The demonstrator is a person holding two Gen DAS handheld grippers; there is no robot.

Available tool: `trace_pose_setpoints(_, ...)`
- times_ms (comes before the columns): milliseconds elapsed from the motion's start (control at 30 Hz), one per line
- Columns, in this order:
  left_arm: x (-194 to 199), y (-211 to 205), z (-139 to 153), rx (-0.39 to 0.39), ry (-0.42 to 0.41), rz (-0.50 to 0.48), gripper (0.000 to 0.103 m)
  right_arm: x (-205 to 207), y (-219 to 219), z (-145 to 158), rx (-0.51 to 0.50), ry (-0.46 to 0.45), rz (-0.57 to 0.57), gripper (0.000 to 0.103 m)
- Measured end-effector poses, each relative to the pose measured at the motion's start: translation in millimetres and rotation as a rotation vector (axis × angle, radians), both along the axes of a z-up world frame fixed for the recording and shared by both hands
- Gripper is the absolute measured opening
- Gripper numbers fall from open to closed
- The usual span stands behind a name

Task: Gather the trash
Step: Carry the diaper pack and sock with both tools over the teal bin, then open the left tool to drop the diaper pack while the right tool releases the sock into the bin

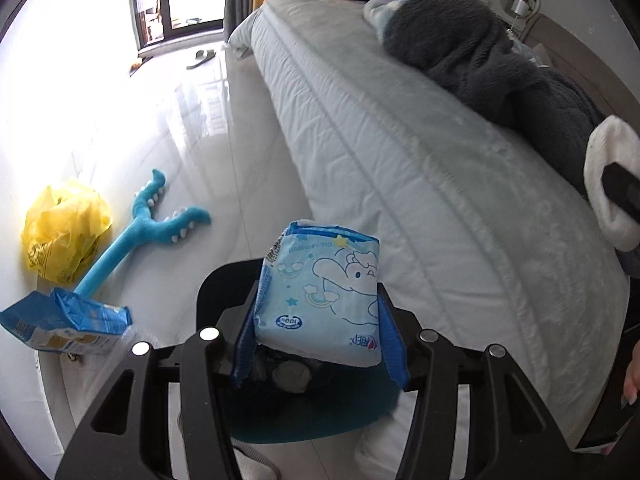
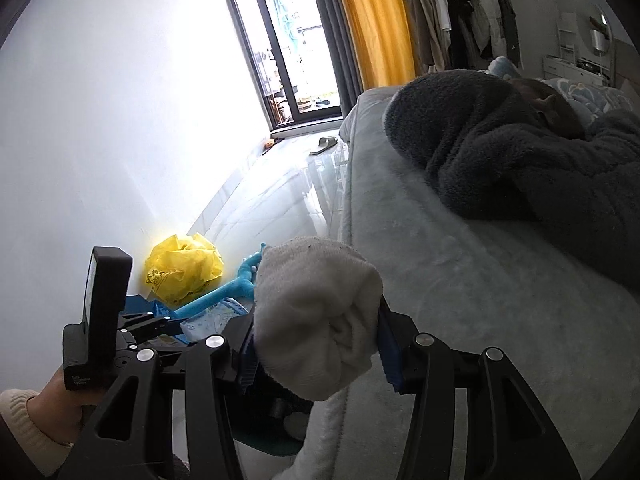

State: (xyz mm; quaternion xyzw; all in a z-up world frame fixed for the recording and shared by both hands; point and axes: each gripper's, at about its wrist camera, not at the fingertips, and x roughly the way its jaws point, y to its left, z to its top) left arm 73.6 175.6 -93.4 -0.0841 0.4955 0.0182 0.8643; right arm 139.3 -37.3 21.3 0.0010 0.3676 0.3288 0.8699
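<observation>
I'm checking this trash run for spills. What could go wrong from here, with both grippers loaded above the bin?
The left gripper pinches only the lower part of the blue tissue pack; its tall free end could tip out beside the dark bin below. The right gripper holds a soft white rolled sock, which may sag and slip from the pads. A sock may also not be trash at all.

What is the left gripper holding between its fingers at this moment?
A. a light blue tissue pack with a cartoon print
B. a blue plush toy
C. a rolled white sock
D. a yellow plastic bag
A: the left gripper is closed on the light blue tissue pack, while the yellow plastic bag and the blue plush toy lie on the floor.
</observation>
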Motion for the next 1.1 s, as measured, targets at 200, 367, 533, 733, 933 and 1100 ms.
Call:
trace_pose_setpoints(200, -8, 24, -18, -0.023, 0.069, 0.008, 0.056, -4, 32, -5, 0.005, 0.009, 0.037, 0.051)
trace_pose_setpoints(367, -14, 39, -29, -0.040, 0.121, 0.007, 0.056, -7, 56, -11, 0.004, 0.019, 0.064, 0.050)
trace_pose_setpoints(533, -20, 54, -37, -0.087, 0.167, 0.004, 0.063, -6, 79, -19, -0.001, 0.034, 0.089, 0.050)
trace_pose_setpoints(733, -26, 66, -36, -0.097, 0.176, 0.003, 0.077, -11, 105, -35, -0.036, 0.069, 0.126, 0.050)
trace_pose_setpoints(933, -32, 86, -26, -0.096, 0.146, 0.041, 0.081, -8, 122, -58, -0.077, 0.125, 0.144, 0.050)
trace_pose_setpoints(1100, -34, 96, -10, -0.079, 0.079, 0.060, 0.084, -7, 135, -80, -0.116, 0.171, 0.145, 0.050)
